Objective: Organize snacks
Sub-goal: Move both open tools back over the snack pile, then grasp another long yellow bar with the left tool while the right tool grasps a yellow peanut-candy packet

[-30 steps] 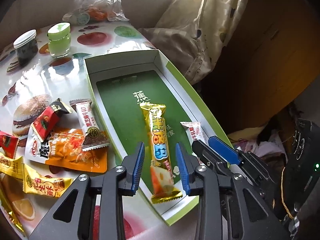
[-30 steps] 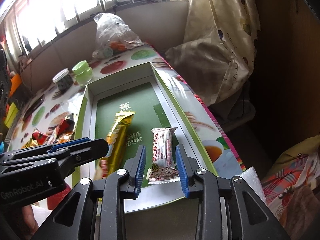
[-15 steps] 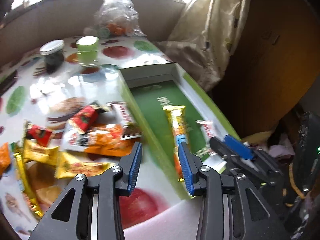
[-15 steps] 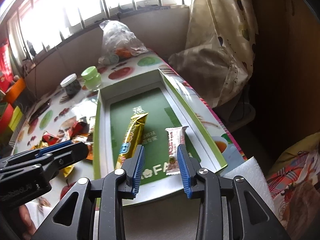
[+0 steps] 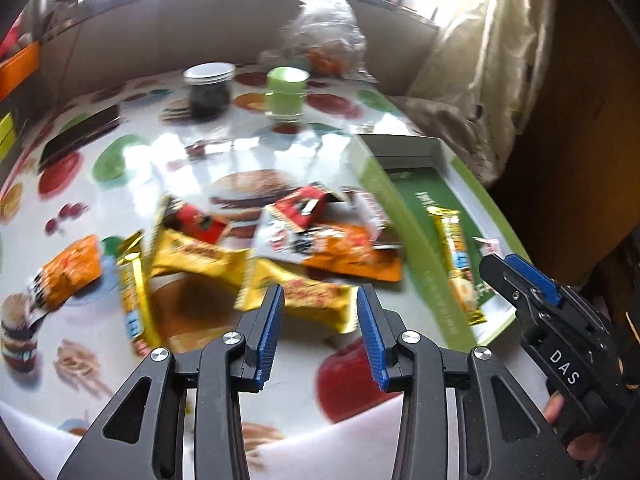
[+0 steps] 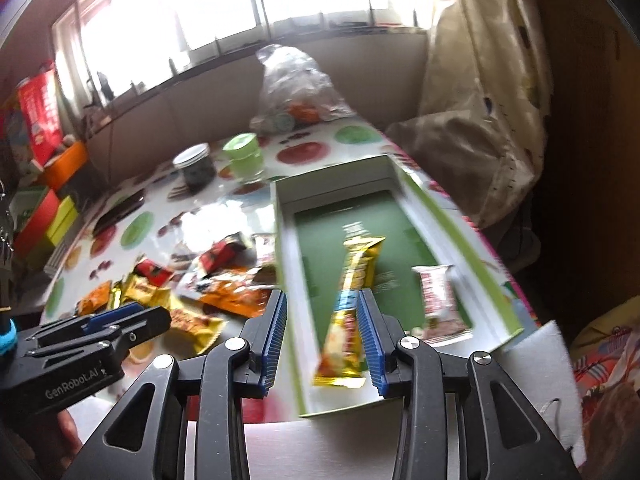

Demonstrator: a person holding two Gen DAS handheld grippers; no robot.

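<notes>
Two snacks, a gold bar (image 6: 354,300) and a white packet (image 6: 438,296), lay in the box (image 6: 464,236); the rest (image 5: 296,256) lay heaped on the surface (image 5: 180,168) beside it. The left tool (image 5: 320,308) hung empty and part-open above the heap, the right tool (image 6: 322,322) empty, its jaws opening. The step in hand appeared to be fetching the next snack, which called for lowering the left tool onto one wrapper.

My view: tablecloth (image 5: 168,168) is glossy plastic w/ window glare. Snack wrappers (image 5: 320,248) look like shiny foil/plastic, crinkled; gold bar (image 6: 352,304) very reflective. Box (image 6: 452,220) is matt card, white walls, green inside. Both grippers (image 5: 320,332) (image 6: 322,338) matt black plastic w/ ribbed blue pads (image 5: 268,332) & bright metal screws (image 5: 234,338). Jar (image 5: 208,92) glass, metal-looking lid. Bag (image 6: 296,84) is clear thin plastic. Curtain (image 6: 480,92) cloth.
</notes>
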